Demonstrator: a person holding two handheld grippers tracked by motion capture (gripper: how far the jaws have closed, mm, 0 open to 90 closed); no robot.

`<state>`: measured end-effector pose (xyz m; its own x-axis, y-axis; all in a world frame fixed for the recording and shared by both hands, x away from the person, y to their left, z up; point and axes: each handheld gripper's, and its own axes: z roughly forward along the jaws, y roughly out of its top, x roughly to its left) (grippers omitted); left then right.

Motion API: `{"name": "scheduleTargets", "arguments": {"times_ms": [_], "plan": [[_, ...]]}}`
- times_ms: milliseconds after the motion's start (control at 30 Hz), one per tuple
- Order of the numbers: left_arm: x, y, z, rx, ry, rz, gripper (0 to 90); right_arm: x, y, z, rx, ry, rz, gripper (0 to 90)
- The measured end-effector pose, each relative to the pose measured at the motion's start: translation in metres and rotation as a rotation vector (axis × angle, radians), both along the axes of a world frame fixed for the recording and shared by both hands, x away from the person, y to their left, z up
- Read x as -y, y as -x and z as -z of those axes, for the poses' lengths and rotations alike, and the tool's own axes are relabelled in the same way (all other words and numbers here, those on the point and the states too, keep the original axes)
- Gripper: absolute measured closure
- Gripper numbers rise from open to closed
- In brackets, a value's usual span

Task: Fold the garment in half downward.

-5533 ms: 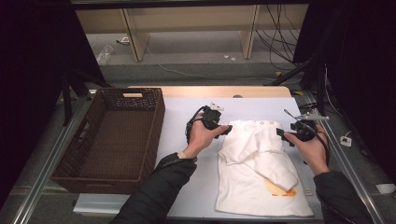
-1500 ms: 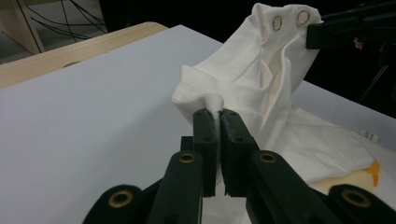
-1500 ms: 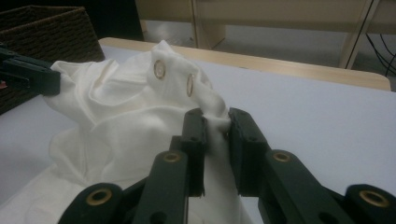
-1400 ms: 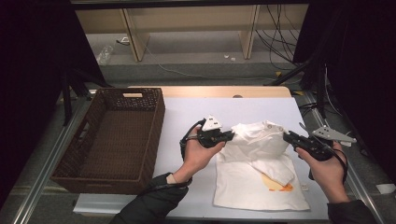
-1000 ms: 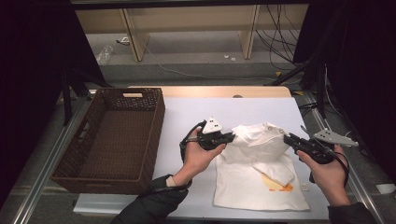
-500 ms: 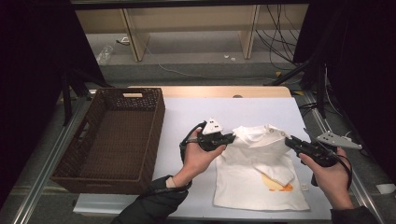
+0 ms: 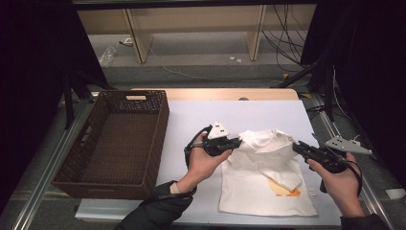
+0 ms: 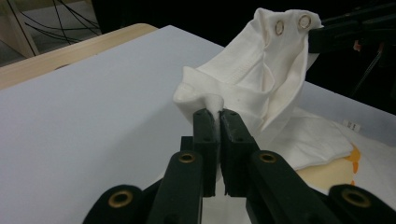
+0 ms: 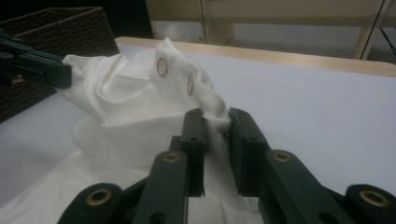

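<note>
- On the white table (image 7: 201,115), both hands have kept still over the last second.
- Left gripper (image 7: 235,142) stays clamped on the white garment (image 7: 268,182).
- Right gripper (image 7: 298,146) still pinches its other edge.

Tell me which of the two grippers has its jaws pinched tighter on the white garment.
The left gripper: its jaws nearly meet on a thin fold of the white garment; the right gripper clamps a thicker bunch.
</note>
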<state>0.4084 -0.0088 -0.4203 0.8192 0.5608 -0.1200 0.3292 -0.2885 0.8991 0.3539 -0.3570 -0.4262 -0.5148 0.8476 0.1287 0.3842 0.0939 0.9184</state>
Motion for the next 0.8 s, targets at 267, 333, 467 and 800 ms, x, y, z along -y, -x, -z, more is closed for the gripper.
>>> {"name": "scheduleTargets", "arguments": {"times_ms": [267, 333, 467, 800], "plan": [[0.0, 0.002, -0.001, 0.006, -0.005, 0.0, 85.4, -0.003, 0.004, -0.002, 0.008, 0.02, 0.003, 77.4], [0.0, 0.002, 0.0, 0.006, -0.005, 0.002, 85.4, -0.004, 0.004, -0.002, 0.008, 0.027, 0.004, 77.4], [0.0, 0.005, 0.0, 0.002, -0.011, 0.006, 85.4, -0.004, 0.006, -0.002, -0.002, 0.037, 0.001, 77.4], [-0.001, 0.01, 0.0, 0.007, -0.016, 0.015, 85.4, -0.001, 0.011, -0.001, -0.002, 0.02, -0.012, 77.4]]}}
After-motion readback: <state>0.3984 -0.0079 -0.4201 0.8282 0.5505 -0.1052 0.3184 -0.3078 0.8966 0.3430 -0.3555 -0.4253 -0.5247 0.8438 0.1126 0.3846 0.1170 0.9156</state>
